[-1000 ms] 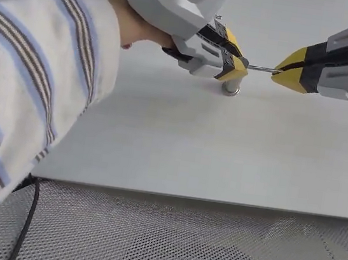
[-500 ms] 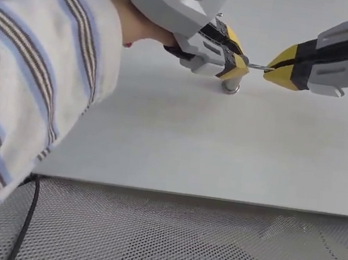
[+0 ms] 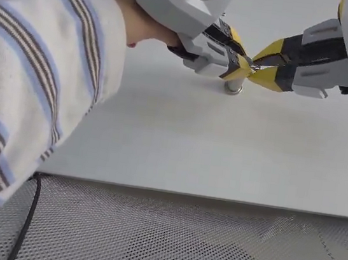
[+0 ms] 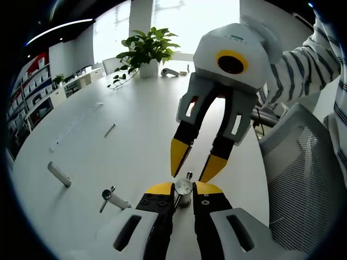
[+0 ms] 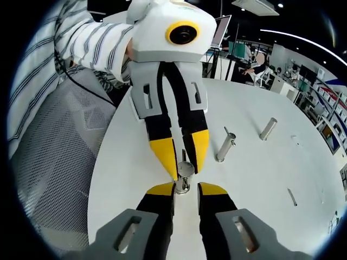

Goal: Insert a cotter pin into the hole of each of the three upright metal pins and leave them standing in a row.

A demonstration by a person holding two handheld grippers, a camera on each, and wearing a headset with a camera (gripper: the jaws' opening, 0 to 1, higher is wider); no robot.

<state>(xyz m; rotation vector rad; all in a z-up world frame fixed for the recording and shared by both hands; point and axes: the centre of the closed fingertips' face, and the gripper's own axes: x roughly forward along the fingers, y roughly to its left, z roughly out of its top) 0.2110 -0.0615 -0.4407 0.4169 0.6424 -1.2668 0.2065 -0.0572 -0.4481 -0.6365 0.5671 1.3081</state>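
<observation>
1. Since the earlier frame, the right tool [image 3: 257, 65] has been brought leftwards until its tips are almost touching the left tool [image 3: 239, 67]. The bare length of wire formerly between them is no longer being shown.
2. The upright metal pin [image 3: 232, 86] is being kept standing on the desk [image 3: 159, 141], clenched near its top by the left tool.
3. The cotter pin [image 4: 189, 175] is being seen at that pin's head. Its loop is lying between the right tool's jaws, which are standing apart and seemingly released.
4. A second metal pin [image 5: 225, 145] and a third metal pin [image 5: 267, 128] are lying on the desk, well apart from the work.
5. The upright metal pin is being judged stiff, smooth and easily toppled on its narrow foot, so it is best gripped on the shank below the hole. The cotter pin is being judged light, thin and easily bent, and best taken by its loop.
</observation>
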